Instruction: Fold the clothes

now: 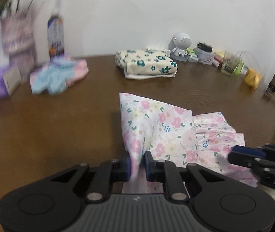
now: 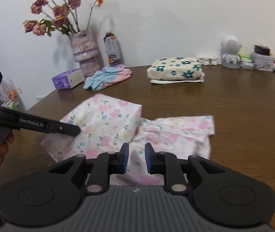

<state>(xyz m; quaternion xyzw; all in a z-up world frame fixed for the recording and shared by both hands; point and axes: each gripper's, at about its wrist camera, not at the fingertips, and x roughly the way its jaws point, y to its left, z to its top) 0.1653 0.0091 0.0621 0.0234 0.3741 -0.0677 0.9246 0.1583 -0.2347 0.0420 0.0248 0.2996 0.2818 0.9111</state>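
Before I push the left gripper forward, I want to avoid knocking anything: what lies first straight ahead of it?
The pink floral garment that the left gripper already pinches; beyond it, probably the folded teal-flowered cloth, though depth is unclear.

Pink floral garment (image 1: 162, 127); cream bundle (image 2: 176, 69), teal flowers; brown table (image 2: 234, 104); purple box (image 2: 68, 78).

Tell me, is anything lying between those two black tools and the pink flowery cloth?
No. The left tool already pinches a bunch of the pink floral garment. The right tool has the same cloth between its pads, and nothing else lies between.
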